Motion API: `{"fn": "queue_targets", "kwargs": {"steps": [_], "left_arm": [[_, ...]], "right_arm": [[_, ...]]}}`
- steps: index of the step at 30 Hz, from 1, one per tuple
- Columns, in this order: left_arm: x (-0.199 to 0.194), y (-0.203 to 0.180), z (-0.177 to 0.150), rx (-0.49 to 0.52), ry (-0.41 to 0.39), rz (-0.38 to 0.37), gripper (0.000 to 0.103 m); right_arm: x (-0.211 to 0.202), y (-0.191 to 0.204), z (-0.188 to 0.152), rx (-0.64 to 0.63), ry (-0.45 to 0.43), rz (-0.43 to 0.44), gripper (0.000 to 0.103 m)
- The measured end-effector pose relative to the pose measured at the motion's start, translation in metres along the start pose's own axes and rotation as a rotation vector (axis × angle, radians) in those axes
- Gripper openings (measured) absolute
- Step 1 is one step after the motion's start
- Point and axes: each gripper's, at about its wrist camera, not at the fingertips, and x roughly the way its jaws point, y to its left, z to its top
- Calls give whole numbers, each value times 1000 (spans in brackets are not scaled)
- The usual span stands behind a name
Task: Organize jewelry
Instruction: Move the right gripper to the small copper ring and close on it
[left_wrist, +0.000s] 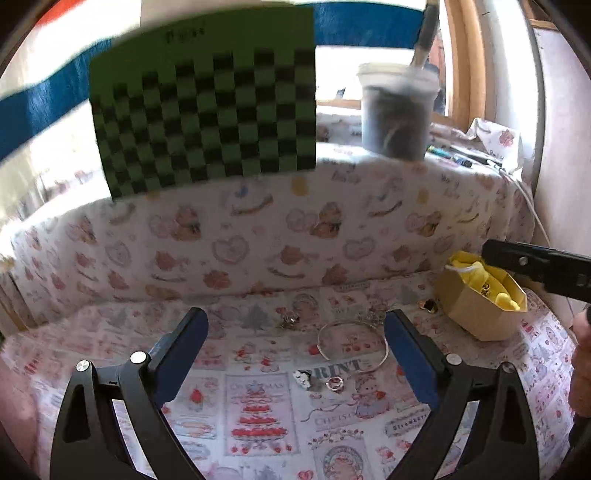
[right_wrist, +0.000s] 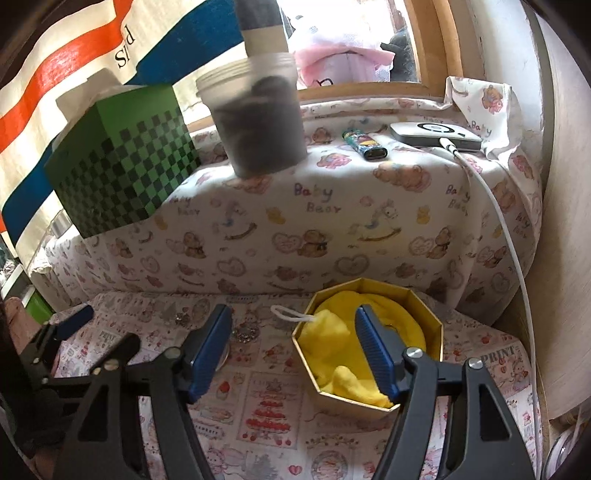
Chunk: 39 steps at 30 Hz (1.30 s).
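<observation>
On patterned cloth: gold box (right_wrist: 373, 400) with yellow lining, beside right gripper (right_wrist: 295, 347), jaws apart, empty. Left gripper (left_wrist: 295, 354) spread wide, empty, above silver bangle (left_wrist: 351, 343). Small ring (left_wrist: 335, 384) nearby. Risk: thin pieces slip from pads, skid across cloth.

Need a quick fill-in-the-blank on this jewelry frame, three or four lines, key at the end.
1. The cloth inside the gold box is coloured ____.
2. The silver bangle lies on the printed cloth, ____ the box.
3. The left gripper holds ____ between its fingers.
4. The tub on the ledge stands beside a green ____ box.

Missing words: yellow; outside; nothing; checkered
</observation>
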Motion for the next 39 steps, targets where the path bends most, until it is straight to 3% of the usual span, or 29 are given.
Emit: {"fn": "queue_targets", "kwargs": {"steps": [5,11,18,23,28,33,35,39], "left_arm": [[17,5,-3,-37,78,-30,95],[13,6,-5,-40,89,-16,95],[21,13,-15,-95,130,-1,95],[21,17,-16,-102,126,31,95],[27,28,-17,-139,146,38,95],[29,33,-18,-183,168,8,95],[27,33,-17,-185,161,16,95],[25,36,-17,-197,159,12,95]], "right_arm": [[-1,-4,2,14,1,-7,68],[-7,-10,5,41,4,28,68],[10,-4,-1,5,91,62,67],[22,1,-5,-39,149,29,41],[45,-2,-12,-54,264,-34,13],[41,-9,-12,-31,270,-71,3],[39,-12,-12,-13,311,-118,3],[37,-11,-11,-33,321,-102,5]]}}
